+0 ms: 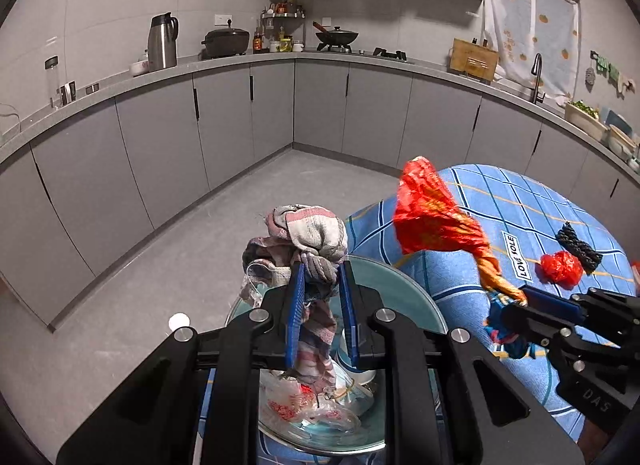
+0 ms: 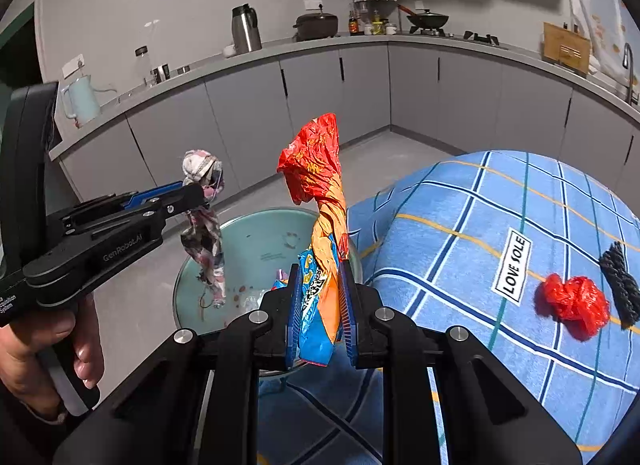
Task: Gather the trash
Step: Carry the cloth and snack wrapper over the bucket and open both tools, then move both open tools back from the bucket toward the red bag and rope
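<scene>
My left gripper (image 1: 322, 277) is shut on a crumpled pink-and-grey striped rag (image 1: 308, 241) and holds it over a round glass bin (image 1: 400, 285) that contains trash. The rag (image 2: 204, 201) also shows in the right wrist view, hanging from the left gripper (image 2: 196, 193). My right gripper (image 2: 320, 277) is shut on a twisted red, orange and blue snack wrapper (image 2: 316, 177), upright beside the bin (image 2: 260, 241). The wrapper (image 1: 432, 213) also shows in the left wrist view, held by the right gripper (image 1: 524, 299). A crumpled red plastic scrap (image 2: 574, 301) lies on the blue checked cloth (image 2: 460, 201).
A black knitted piece (image 2: 620, 285) lies beside the red scrap, also seen in the left wrist view (image 1: 578, 247). A "LOVE SOLE" label (image 2: 514, 265) sits on the cloth. Grey cabinets (image 1: 224, 121) and a counter with a kettle (image 1: 162, 41) ring the grey floor (image 1: 120, 305).
</scene>
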A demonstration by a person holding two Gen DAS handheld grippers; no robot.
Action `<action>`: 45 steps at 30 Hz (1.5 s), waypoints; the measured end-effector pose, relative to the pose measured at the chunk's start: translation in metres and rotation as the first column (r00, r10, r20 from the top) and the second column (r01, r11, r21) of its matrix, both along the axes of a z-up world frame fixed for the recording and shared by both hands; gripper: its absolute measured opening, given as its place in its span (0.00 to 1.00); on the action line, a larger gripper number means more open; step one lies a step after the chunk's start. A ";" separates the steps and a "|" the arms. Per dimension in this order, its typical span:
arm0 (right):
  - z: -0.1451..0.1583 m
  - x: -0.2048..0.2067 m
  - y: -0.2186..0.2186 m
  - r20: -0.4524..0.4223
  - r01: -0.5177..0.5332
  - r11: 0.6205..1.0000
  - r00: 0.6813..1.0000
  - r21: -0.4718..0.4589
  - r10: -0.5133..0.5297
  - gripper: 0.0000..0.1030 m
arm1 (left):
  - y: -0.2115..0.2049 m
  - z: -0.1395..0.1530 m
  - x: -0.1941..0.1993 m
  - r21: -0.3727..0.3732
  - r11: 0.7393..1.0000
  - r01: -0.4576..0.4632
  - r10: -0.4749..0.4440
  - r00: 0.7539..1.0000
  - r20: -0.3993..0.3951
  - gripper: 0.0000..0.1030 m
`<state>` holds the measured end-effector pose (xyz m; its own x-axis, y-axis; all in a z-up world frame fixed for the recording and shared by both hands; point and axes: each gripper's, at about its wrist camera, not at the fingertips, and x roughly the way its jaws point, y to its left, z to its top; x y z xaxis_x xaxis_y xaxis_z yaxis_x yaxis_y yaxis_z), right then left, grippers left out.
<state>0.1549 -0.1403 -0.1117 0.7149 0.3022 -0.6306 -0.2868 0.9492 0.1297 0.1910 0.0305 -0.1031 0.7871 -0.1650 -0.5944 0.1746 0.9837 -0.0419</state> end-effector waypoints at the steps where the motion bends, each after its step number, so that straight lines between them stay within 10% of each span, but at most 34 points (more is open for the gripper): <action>1: -0.002 0.001 0.002 -0.004 -0.004 1.000 1.000 -0.004 0.004 0.18 | 0.001 -0.002 0.000 -0.002 1.000 0.000 0.000 1.000 -0.002 0.18; 25: -0.020 0.008 -0.004 -0.044 0.010 1.000 0.999 -0.002 -0.010 0.42 | 0.009 -0.011 0.003 0.009 0.999 -0.042 0.042 0.999 -0.010 0.63; 45: -0.008 -0.013 -0.052 -0.009 0.094 0.995 0.996 0.031 -0.094 0.45 | -0.023 -0.009 -0.001 0.051 0.999 0.001 -0.001 1.000 -0.007 0.72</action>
<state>0.1421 -0.1919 -0.1194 0.7365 0.2533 -0.6272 -0.1952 0.9674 0.1615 0.1902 0.0076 -0.1125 0.7828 -0.1353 -0.6074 0.1754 0.9845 0.0067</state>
